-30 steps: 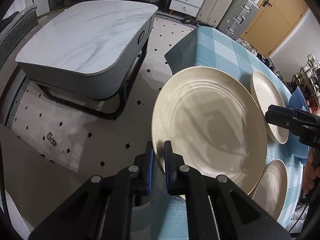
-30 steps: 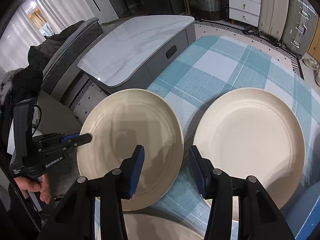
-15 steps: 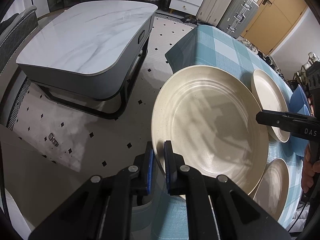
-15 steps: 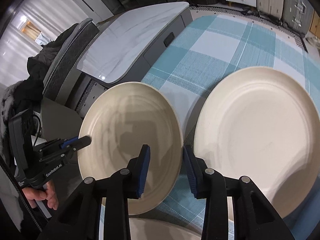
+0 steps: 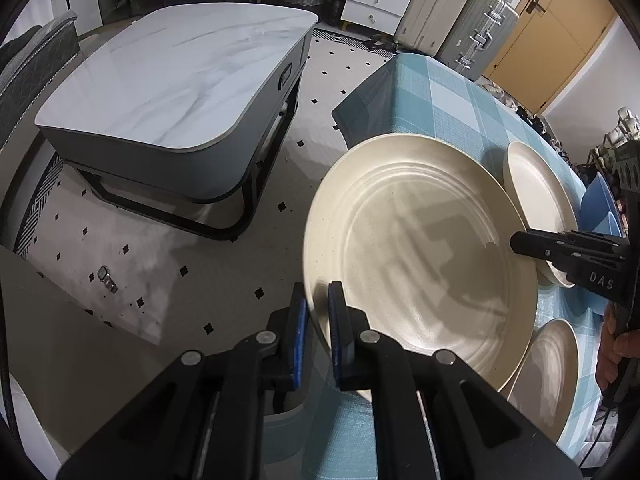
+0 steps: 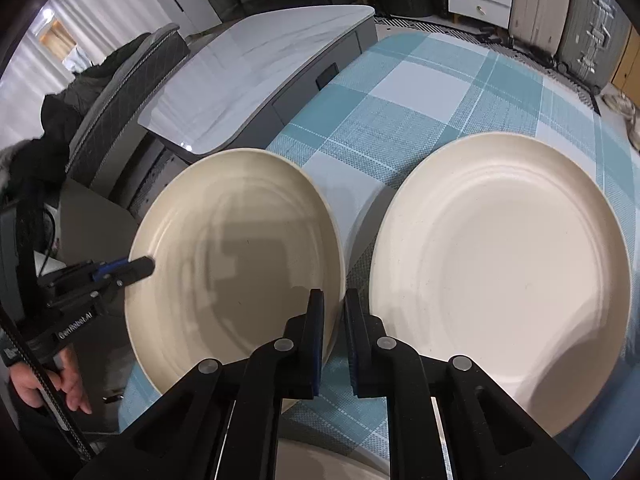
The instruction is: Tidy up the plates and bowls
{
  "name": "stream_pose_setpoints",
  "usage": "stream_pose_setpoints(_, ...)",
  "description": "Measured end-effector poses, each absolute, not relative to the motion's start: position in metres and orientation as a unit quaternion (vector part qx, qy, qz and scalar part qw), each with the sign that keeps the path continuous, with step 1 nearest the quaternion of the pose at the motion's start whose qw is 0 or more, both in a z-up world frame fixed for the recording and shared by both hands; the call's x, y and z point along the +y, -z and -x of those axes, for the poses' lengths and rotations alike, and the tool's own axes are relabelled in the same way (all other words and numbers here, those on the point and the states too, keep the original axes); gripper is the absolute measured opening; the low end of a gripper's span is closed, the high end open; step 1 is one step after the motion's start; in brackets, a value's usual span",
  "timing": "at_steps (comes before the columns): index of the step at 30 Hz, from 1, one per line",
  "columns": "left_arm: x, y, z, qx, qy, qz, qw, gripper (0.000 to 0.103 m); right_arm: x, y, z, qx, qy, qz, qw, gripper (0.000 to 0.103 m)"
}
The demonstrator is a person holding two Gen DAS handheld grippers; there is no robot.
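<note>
My left gripper [image 5: 318, 326] is shut on the near rim of a large cream plate [image 5: 416, 248], held tilted above the table's left edge. My right gripper [image 6: 334, 332] is shut on the opposite rim of the same plate [image 6: 236, 264]; it also shows in the left wrist view [image 5: 520, 246] at the plate's far rim. The left gripper shows in the right wrist view [image 6: 136, 268]. A second cream plate [image 6: 504, 272] lies flat to the right. A third cream plate [image 5: 548, 368] lies under the held plate's near edge.
The table wears a teal checked cloth [image 6: 400, 112]. Blue dishes [image 5: 600, 208] sit at its far right. A marble-topped coffee table [image 5: 172, 80] stands to the left on the tiled floor. Suitcases [image 5: 460, 12] and white drawers [image 5: 376, 0] line the back.
My right gripper has closed from wide open onto the plate's rim. The left gripper has kept its hold on the plate.
</note>
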State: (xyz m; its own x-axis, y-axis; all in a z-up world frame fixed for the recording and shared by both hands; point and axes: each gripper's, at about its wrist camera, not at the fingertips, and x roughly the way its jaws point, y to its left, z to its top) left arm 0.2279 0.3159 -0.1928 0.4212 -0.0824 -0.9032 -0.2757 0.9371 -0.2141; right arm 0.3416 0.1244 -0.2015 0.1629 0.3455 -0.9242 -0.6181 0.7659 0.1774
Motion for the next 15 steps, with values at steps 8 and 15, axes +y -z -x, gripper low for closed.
stream_pose_setpoints(8,0.318,0.194,-0.227,0.536,-0.059,0.170,0.825,0.008,0.119,0.213,-0.351,0.602,-0.328,0.076,0.724,0.010)
stream_pose_setpoints(15,0.318,0.195,-0.227,0.537,-0.060,0.168,0.825,0.008,0.125,0.212,-0.347,0.590,-0.320,0.091,0.735,0.011)
